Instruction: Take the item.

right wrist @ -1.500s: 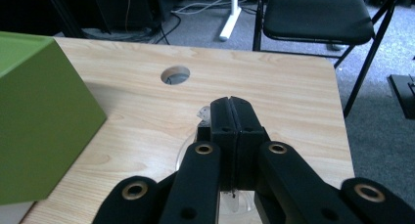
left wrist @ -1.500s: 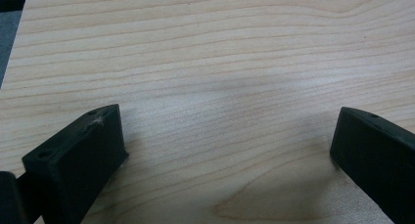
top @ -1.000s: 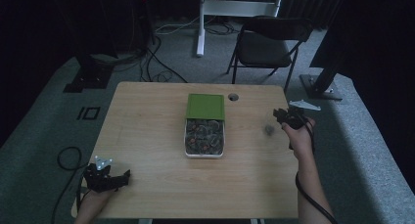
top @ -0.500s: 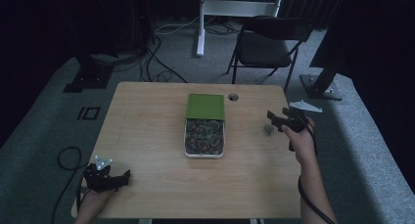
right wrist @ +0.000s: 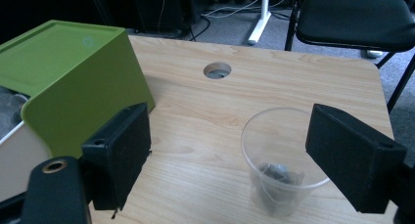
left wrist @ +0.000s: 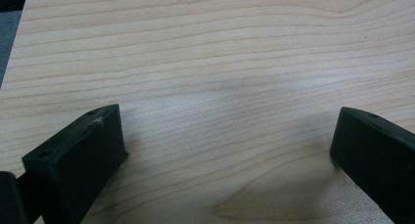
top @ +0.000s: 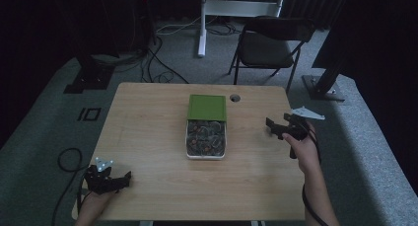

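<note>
On table right of box (right wrist: 73, 82), cup (right wrist: 284, 160) stands upright, grey piece inside. My right gripper (right wrist: 230, 160) jaws apart, just been opening, not touching cup. Left gripper (left wrist: 225, 155) open, idle over bare wood. Judged: piece dropped; next, fetch another from box.
</note>
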`<action>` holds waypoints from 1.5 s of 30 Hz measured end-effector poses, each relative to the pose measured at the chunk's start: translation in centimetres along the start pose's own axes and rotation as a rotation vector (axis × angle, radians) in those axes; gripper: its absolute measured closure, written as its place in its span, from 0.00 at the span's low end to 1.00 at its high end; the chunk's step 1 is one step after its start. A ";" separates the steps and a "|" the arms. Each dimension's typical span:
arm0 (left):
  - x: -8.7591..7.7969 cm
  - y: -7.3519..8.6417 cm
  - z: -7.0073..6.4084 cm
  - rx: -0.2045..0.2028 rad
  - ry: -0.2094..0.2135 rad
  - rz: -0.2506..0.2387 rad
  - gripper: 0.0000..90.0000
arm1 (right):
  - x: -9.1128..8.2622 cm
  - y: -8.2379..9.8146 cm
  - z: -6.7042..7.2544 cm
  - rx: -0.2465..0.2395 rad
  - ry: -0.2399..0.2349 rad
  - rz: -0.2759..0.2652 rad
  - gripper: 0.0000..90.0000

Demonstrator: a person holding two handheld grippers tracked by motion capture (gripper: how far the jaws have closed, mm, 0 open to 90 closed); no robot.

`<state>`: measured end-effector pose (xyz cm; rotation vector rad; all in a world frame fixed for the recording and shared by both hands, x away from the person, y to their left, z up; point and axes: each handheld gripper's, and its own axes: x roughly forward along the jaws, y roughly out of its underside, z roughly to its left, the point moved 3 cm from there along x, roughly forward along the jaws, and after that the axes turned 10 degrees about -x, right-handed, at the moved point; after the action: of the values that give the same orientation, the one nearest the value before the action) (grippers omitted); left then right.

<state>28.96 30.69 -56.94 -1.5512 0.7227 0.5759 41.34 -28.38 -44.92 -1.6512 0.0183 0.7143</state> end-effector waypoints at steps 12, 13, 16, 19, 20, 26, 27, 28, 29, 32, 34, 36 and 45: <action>0.0 0.0 0.0 0.000 0.000 0.000 0.00 | -1.6 1.4 1.0 -0.032 -0.012 -0.004 0.19; 0.0 0.0 0.0 0.000 0.000 0.000 0.00 | -1.7 1.5 1.1 -0.034 -0.010 -0.006 0.19; 0.0 0.0 0.0 0.000 0.000 0.000 0.00 | -2.1 2.0 1.2 -0.041 -0.010 -0.004 0.19; 0.0 0.0 0.0 0.000 0.000 0.000 0.00 | -2.4 2.6 1.4 -0.039 -0.012 -0.001 0.19; 0.0 0.0 0.0 0.000 0.000 0.000 0.00 | -2.5 2.8 1.4 -0.037 -0.014 -0.002 0.19; 0.0 0.0 0.0 0.000 0.000 0.000 0.00 | -3.1 4.2 1.8 -0.034 -0.022 0.001 0.19; 0.0 0.0 0.0 0.000 0.000 0.000 0.00 | -3.2 4.4 1.9 -0.033 -0.022 0.004 0.19; 0.0 0.0 0.0 0.000 0.000 0.000 0.00 | -3.3 4.7 2.0 -0.034 -0.026 0.006 0.19; 0.0 0.0 0.0 0.000 0.000 0.000 0.00 | -3.4 4.9 2.0 -0.037 -0.027 0.011 0.19; 0.0 0.0 0.0 0.000 0.000 0.000 0.00 | -3.5 5.7 2.3 -0.037 -0.035 0.021 0.19; 0.0 0.0 0.0 0.000 0.000 0.000 0.00 | -3.6 6.2 2.4 -0.036 -0.035 0.023 0.19; 0.0 0.0 0.0 0.000 0.000 0.000 0.00 | -3.7 6.7 2.5 -0.030 -0.039 0.027 0.19; 0.0 0.0 0.0 0.000 0.000 -0.001 0.00 | -3.5 9.6 2.7 -0.015 -0.051 0.071 0.16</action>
<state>28.97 30.69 -56.95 -1.5518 0.7214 0.5751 33.49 -29.39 -51.90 -1.6527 0.0350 0.8124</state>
